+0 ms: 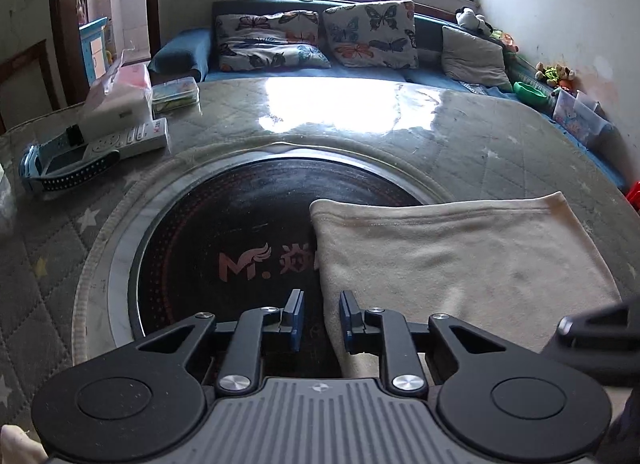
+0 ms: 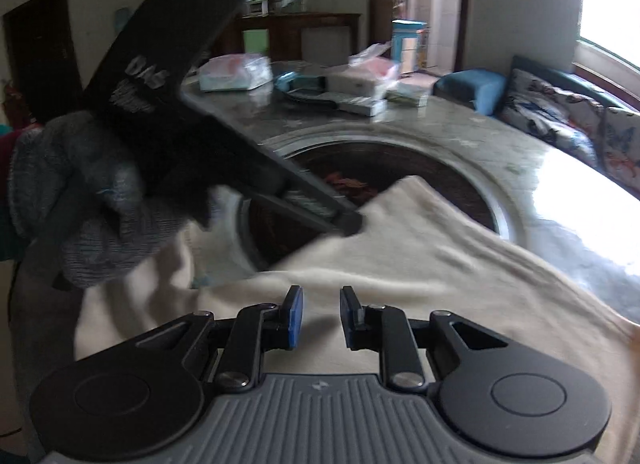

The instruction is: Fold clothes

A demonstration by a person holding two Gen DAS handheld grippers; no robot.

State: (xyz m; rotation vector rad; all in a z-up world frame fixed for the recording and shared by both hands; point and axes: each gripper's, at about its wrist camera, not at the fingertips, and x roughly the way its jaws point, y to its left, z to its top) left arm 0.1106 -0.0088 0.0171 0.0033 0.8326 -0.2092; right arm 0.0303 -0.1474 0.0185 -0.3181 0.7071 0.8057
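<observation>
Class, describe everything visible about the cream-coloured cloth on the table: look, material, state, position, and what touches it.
The cream-coloured cloth looks like soft, slightly fuzzy knit fabric with a stitched hem along its far edge. It lies mostly flat, with mild wrinkles and faint grey smudges, on the round quilted table, partly covering the dark circular centre panel. The open left gripper straddles its near left edge; the open right gripper hovers over it. Whether either touches it is unclear.

Window glare (image 1: pixel 332 108), blurred right view.
</observation>
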